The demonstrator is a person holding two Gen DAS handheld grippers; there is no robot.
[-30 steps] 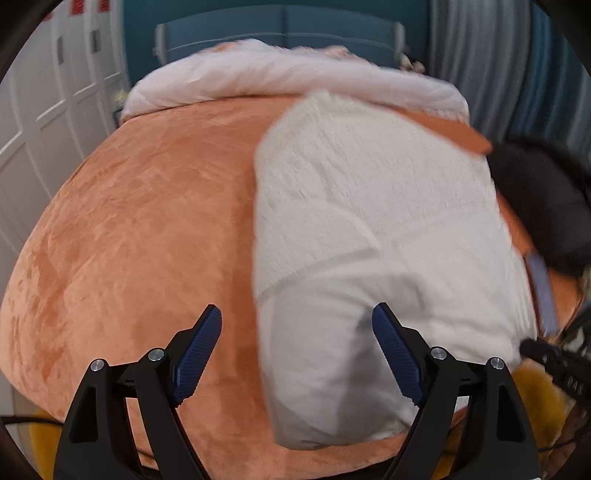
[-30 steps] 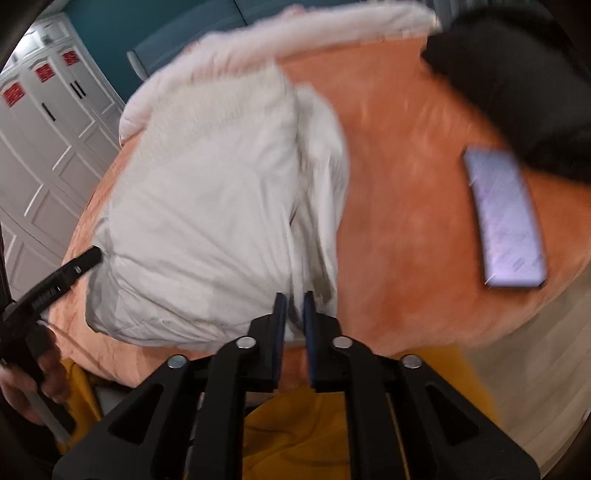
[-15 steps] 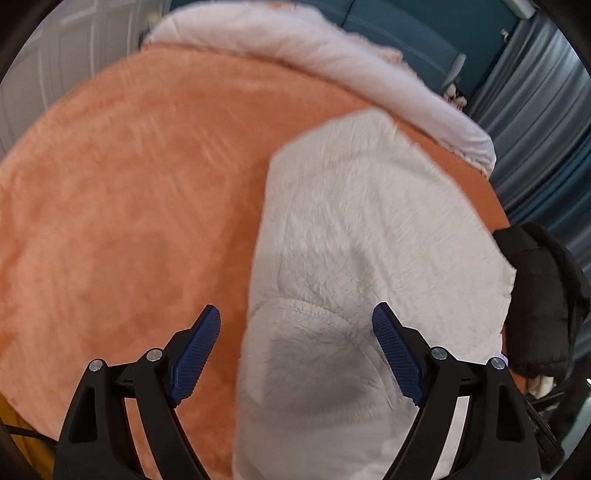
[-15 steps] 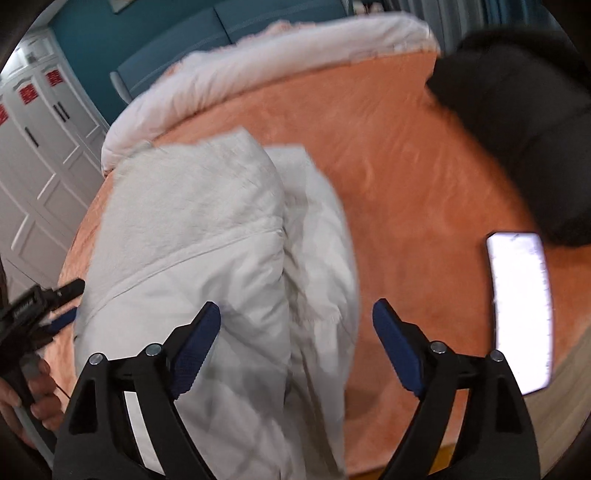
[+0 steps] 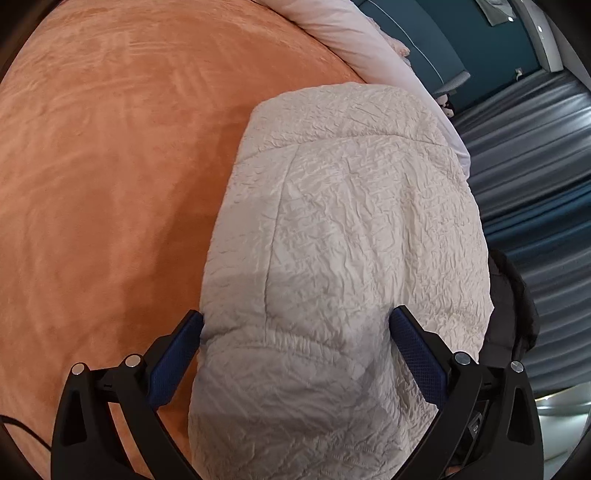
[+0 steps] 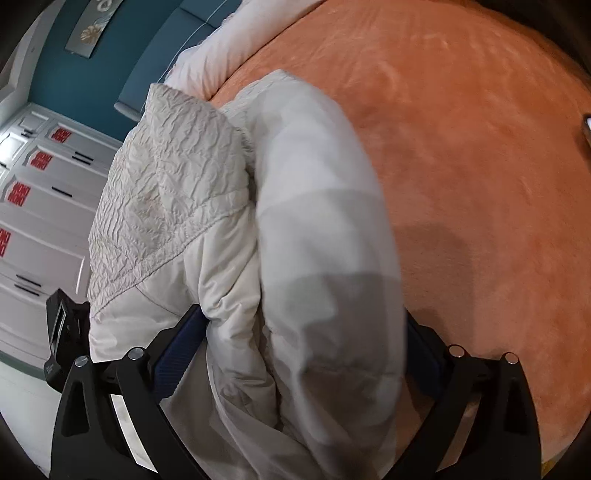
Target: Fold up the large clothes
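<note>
A folded white puffer jacket (image 5: 351,221) lies on the orange bedspread (image 5: 110,166). My left gripper (image 5: 295,347) is open, its blue pads on either side of the jacket's near end, touching or almost touching it. In the right wrist view the jacket (image 6: 295,240) bulges up between the open jaws of my right gripper (image 6: 303,347), crinkled quilted panel (image 6: 173,177) on the left, smooth folded part on the right. The jacket's near edge is hidden under both grippers.
A pale pink duvet (image 5: 351,33) lies along the head of the bed. A black garment (image 5: 513,295) lies right of the jacket. A phone edge (image 6: 586,129) shows at far right. White cupboards (image 6: 40,206) and a teal wall stand behind.
Both grippers moved forward and down over the jacket's near end. The right gripper, shut a second ago, opened and now straddles the jacket. The left stayed open.
</note>
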